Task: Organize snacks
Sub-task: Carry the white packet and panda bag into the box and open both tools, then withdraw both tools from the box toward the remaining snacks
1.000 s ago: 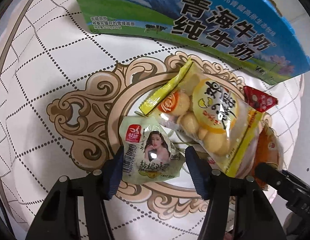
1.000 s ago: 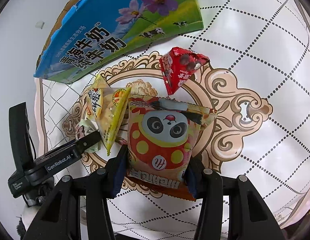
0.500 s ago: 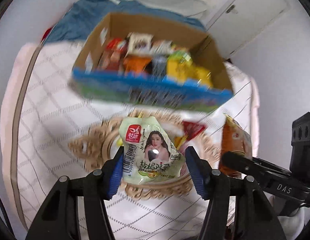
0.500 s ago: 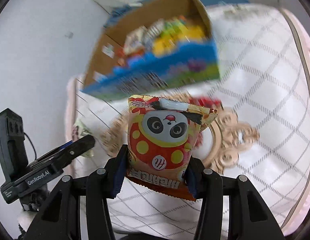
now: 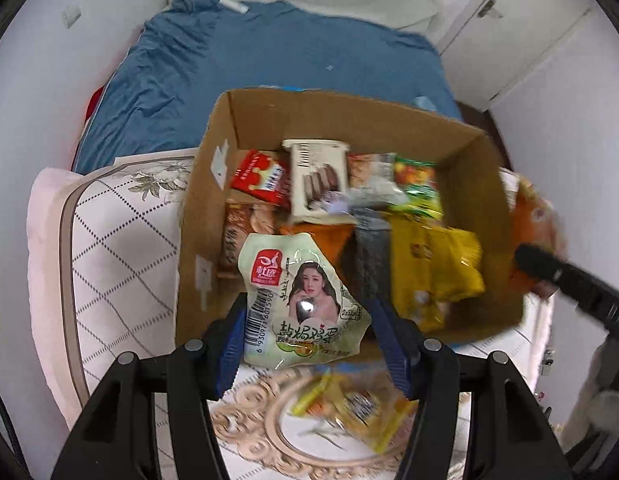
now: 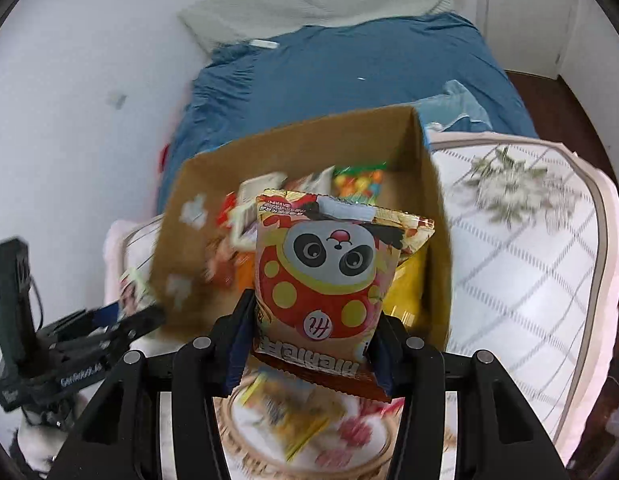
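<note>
Glossy pale-green film was what your left gripper (image 5: 307, 330) held in the left wrist view: the egg snack packet (image 5: 303, 308), a soft, crinkled pouch, pinched at its sides by narrowly set jaws above the near wall of the cardboard box (image 5: 197, 216). That slick film could have slid out, and the box was already heaped with packets, so a careless drop might have bounced off the pile. A yellow packet (image 5: 349, 408) lay blurred on the quilted, scroll-printed bed cover (image 5: 121, 248).

In the right wrist view your right gripper (image 6: 313, 354) clamped the panda snack bag (image 6: 329, 280), puffy and crimped at the top, over the box's front. With the left gripper's body close alongside, the two could have knocked together.
</note>
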`<state>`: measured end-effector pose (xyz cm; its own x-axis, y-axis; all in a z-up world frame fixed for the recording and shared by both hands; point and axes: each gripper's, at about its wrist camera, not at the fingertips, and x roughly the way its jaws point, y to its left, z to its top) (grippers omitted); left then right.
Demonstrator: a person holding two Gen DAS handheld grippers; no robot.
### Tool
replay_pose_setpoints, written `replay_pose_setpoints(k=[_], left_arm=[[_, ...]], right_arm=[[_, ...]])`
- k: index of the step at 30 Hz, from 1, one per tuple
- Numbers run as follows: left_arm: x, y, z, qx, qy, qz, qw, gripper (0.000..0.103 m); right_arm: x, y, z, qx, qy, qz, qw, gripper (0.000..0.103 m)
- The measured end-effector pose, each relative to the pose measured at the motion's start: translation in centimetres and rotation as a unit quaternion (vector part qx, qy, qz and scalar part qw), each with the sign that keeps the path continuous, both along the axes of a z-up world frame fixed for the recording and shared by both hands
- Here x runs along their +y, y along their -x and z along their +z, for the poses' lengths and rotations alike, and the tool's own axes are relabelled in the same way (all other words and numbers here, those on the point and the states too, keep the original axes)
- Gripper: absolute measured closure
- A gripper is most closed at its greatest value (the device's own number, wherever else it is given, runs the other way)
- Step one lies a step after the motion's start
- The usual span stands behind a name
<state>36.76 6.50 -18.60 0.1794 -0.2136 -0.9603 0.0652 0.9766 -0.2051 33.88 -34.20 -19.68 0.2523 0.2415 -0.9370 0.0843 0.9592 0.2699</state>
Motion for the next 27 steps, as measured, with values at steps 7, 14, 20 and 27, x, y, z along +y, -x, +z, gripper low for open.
replay_pose_setpoints(k=[7, 14, 20, 27], left_arm=[[0.0, -3.3, -4.9, 0.056, -0.028, 0.004, 0.9980, 0.041], [0.2, -4.2, -5.7, 0.047, -0.040, 0.027, 0.9977, 0.027], [0.5, -4.2, -4.6, 0.033, -0.035, 0.038, 0.9981, 0.005], [0.3, -2.8, -2.2, 0.007, -0.055, 0.037, 0.9978, 0.005]], right_arm=[[-1.1, -6.0, -4.1, 0.039, 0.045, -0.016, 0.998, 0.049], [-0.9, -7.0, -6.1, 0.060, 0.076, -0.010, 0.995, 0.011], [0.1, -5.6, -5.5, 0.061, 0.075, 0.006, 0.995, 0.008], [1.3, -2.3, -3.2, 0.033, 0.094, 0.023, 0.995, 0.005]])
